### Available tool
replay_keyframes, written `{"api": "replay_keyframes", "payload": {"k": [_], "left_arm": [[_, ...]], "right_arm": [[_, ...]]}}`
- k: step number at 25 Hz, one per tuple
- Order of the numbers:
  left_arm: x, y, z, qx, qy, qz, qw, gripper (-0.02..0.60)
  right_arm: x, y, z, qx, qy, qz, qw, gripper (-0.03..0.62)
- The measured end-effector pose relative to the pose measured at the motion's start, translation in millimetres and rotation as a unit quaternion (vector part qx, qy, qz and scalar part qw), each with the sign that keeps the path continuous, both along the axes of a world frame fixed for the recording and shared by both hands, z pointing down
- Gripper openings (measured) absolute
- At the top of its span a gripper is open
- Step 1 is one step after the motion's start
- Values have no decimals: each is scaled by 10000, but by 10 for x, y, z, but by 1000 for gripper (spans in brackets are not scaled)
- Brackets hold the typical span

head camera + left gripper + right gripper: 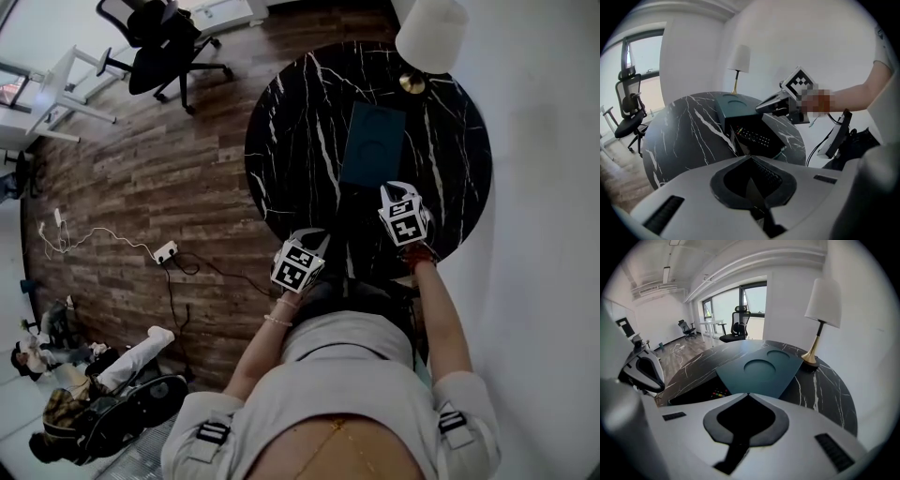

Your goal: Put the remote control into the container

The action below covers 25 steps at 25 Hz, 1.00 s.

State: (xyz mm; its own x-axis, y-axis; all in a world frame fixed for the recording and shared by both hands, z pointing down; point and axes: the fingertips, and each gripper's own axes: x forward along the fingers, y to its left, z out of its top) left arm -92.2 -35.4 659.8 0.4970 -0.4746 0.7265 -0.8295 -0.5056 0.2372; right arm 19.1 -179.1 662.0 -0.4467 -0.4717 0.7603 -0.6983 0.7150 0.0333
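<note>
Both tools sit closest: left tool (750, 158) and right tool (747, 394) are clenched tight, nothing between the jaws. Remote control (752, 136) lies flat, just at the 6 o'clock side of the teal container (733, 105), on the dark marble worktop (679, 136). Lamp (822, 305) stands at 12. Risk imo: coming down clenched would shove the black remote toward the 6 o'clock edge, or bump the container.

Jaws closed, empty: left gripper (751, 157), right gripper (748, 394).
</note>
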Motion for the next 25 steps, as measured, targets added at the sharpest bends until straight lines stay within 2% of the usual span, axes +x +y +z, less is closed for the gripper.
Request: {"api": "replay_keyframes", "payload": {"k": [5, 14, 25], "left_arm": [[95, 167, 199, -273, -19, 236, 9993, 2], [261, 201, 345, -456, -6, 517, 9976, 2], [343, 242, 465, -738, 31, 586, 9955, 2]], "right_arm": [[-3, -27, 52, 61, -46, 49, 10000, 11], [-3, -10, 33, 58, -14, 66, 10000, 11], [-5, -8, 33, 14, -119, 70, 9999, 11]]}}
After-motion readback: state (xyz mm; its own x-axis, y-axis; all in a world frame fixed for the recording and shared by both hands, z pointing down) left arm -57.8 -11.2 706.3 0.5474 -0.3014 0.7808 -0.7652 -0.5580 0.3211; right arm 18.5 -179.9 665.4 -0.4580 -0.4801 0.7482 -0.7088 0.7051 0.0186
